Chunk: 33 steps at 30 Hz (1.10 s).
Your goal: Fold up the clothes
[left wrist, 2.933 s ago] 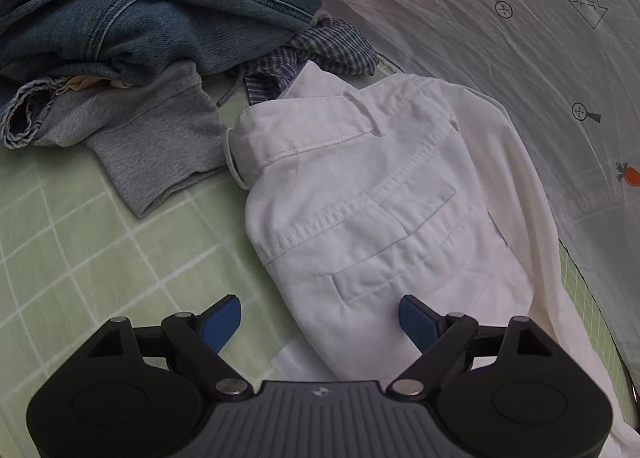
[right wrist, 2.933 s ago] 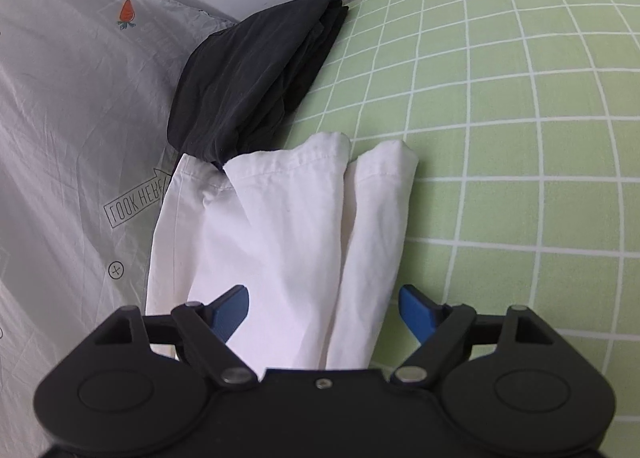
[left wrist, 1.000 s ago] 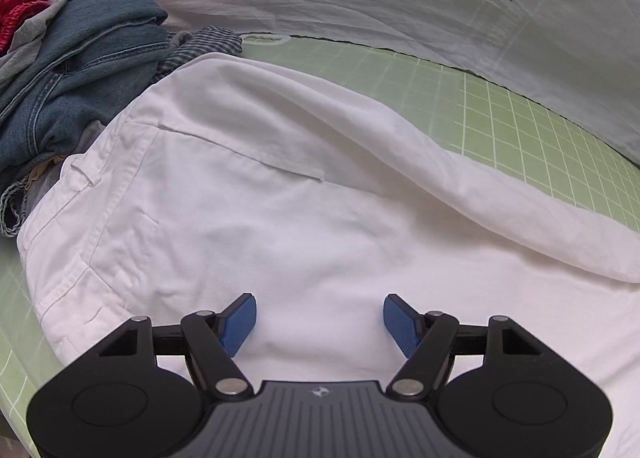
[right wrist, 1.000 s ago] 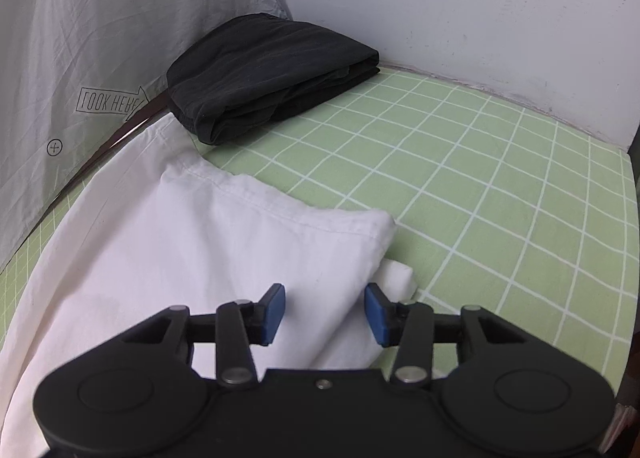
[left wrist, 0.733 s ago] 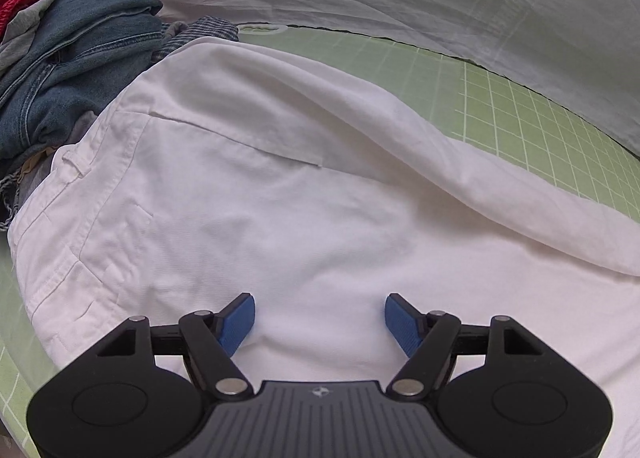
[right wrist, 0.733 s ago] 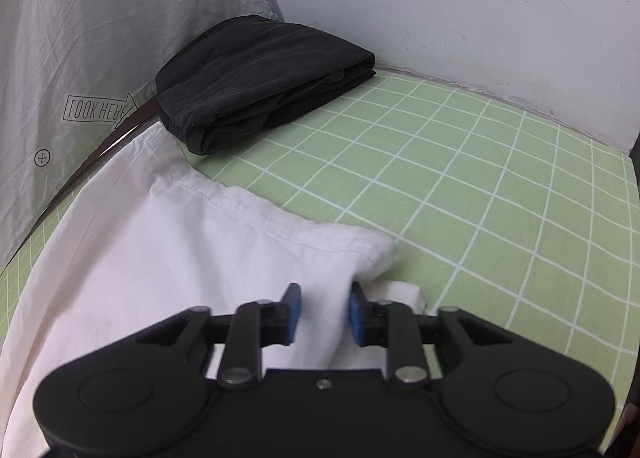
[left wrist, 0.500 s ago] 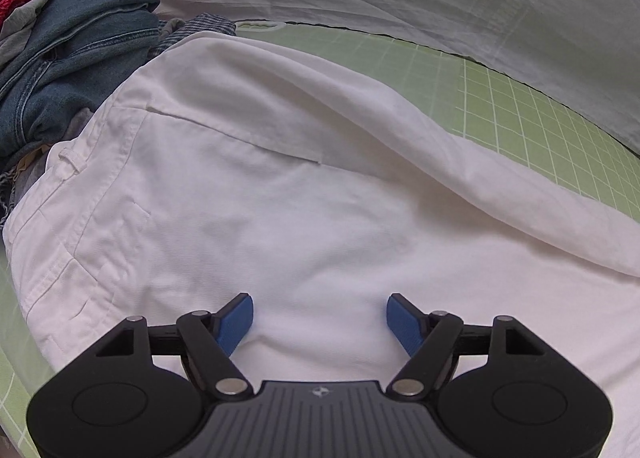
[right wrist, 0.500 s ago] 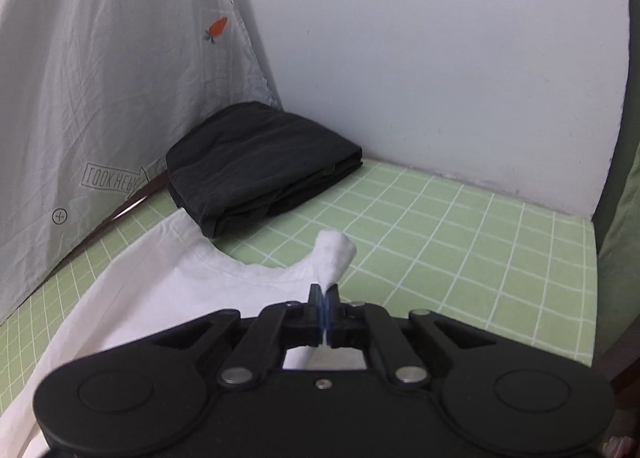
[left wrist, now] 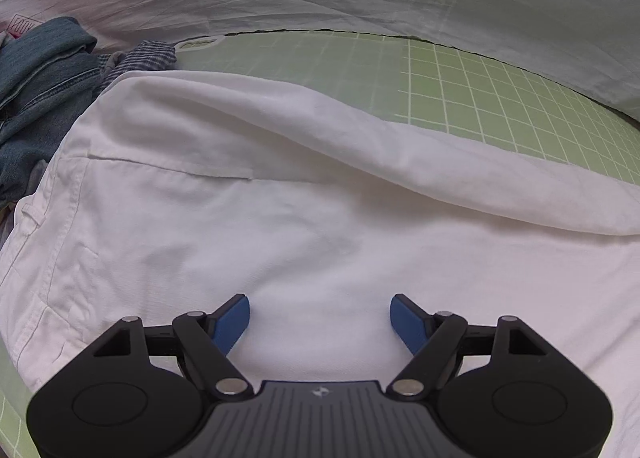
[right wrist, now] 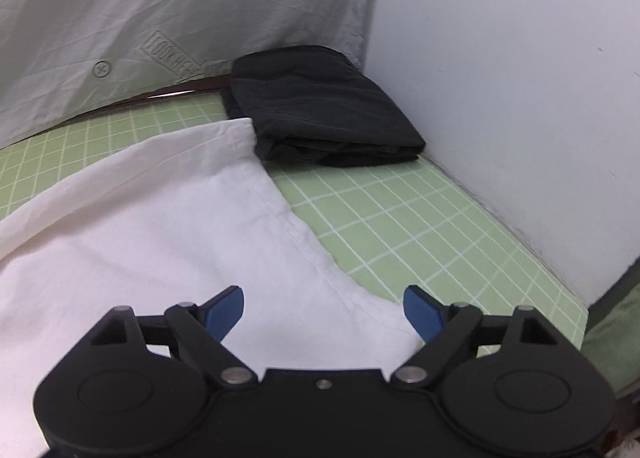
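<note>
White trousers (left wrist: 280, 226) are lying spread across the green grid mat (left wrist: 480, 90), waistband end toward 9 o'clock in the left wrist view and the leg hems running out toward 12 o'clock in the right one, where the hem edge (right wrist: 276, 198) is nearly touching a folded black garment (right wrist: 320, 110) sitting at 1 o'clock against the wall. One leg is lying over the other with a soft raised ridge running from 10 to 3 o'clock in the left view, so they're looking folded lengthwise but not yet shortened. Left gripper (left wrist: 320, 318) is hovering over the seat area with fingers spread wide, grasping nothing; right gripper (right wrist: 323, 310) is doing the same just over the hem corner, fingers released and empty too. My guess is we're sitting between grabs on the crosswise fold: the next move is probably calling for a pinch on both layers at the hem end while the other side is pinning or lifting near the waist, then carrying hem toward waistband. Fabric is looking like a midweight cotton twill, matte, with stitched seams and a pocket slit, a bit limp, so layers may be sliding apart if only the top one gets caught. Pile of denim (left wrist: 36, 78) and something checked (left wrist: 148, 56) is waiting at 10 o'clock, and a wrinkly grey printed sheet (right wrist: 140, 18) is hanging behind.
</note>
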### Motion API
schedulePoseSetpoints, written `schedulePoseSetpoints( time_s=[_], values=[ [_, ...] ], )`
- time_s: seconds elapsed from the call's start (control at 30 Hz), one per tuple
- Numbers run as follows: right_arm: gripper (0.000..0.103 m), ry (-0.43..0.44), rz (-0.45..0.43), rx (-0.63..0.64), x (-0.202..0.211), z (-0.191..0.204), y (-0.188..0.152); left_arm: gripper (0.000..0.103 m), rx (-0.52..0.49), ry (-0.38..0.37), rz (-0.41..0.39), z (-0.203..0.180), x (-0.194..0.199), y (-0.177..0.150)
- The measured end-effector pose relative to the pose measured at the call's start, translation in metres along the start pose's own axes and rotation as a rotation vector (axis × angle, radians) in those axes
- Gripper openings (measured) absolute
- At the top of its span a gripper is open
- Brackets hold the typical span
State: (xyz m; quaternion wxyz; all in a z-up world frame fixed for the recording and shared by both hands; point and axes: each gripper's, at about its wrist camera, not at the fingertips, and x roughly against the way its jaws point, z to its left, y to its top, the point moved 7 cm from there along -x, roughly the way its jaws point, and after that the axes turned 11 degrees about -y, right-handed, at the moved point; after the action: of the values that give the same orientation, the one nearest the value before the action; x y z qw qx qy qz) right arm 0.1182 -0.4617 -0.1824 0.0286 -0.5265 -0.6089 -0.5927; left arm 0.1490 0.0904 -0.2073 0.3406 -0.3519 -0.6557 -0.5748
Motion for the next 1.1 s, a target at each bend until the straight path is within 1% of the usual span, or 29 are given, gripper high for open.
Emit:
schedulePoseSetpoints(
  time_s=[0.07,0.1,0.13,0.2,0.27,0.37,0.5,0.57,0.67,0.77,0.87,0.9,1.0,1.1],
  values=[
    [0.095,0.051,-0.036,0.067,0.006,0.022,0.007,0.079,-0.048,-0.024,0.007,-0.012,-0.005,0.003],
    [0.095,0.076,-0.054,0.1,0.01,0.033,0.01,0.079,-0.079,-0.038,0.013,-0.019,-0.009,0.005],
    [0.095,0.118,-0.063,0.146,0.013,0.052,0.013,0.079,-0.107,-0.054,0.019,-0.027,-0.013,0.007],
    [0.097,0.183,-0.067,0.216,0.015,0.082,0.017,0.079,-0.152,-0.094,0.03,-0.041,-0.02,0.011],
    [0.097,0.265,-0.046,0.27,0.014,0.117,0.02,0.079,-0.193,-0.125,0.035,-0.054,-0.028,0.017],
    [0.097,0.332,-0.03,0.347,0.007,0.157,0.024,0.079,-0.251,-0.141,0.027,-0.072,-0.042,0.03],
    [0.097,0.397,-0.04,0.428,-0.004,0.199,0.039,0.079,-0.285,-0.111,-0.014,-0.082,-0.06,0.063],
    [0.097,0.429,-0.055,0.434,-0.01,0.213,0.053,0.079,-0.253,-0.111,-0.033,-0.078,-0.068,0.083],
    [0.099,0.461,-0.054,0.423,-0.025,0.231,0.073,0.079,-0.177,-0.11,-0.054,-0.068,-0.084,0.111],
    [0.1,0.477,-0.033,0.384,-0.045,0.247,0.089,0.079,-0.12,-0.091,-0.06,-0.059,-0.1,0.131],
    [0.1,0.459,-0.004,0.332,-0.059,0.254,0.096,0.079,-0.066,-0.089,-0.046,-0.053,-0.111,0.139],
    [0.1,0.451,0.001,0.313,-0.06,0.254,0.097,0.079,-0.056,-0.093,-0.049,-0.052,-0.109,0.139],
    [0.1,0.432,0.0,0.255,-0.052,0.243,0.095,0.079,-0.033,-0.103,-0.057,-0.049,-0.101,0.135],
    [0.1,0.429,0.0,0.237,-0.031,0.224,0.076,0.079,-0.012,-0.105,-0.064,-0.043,-0.087,0.126]
  ],
)
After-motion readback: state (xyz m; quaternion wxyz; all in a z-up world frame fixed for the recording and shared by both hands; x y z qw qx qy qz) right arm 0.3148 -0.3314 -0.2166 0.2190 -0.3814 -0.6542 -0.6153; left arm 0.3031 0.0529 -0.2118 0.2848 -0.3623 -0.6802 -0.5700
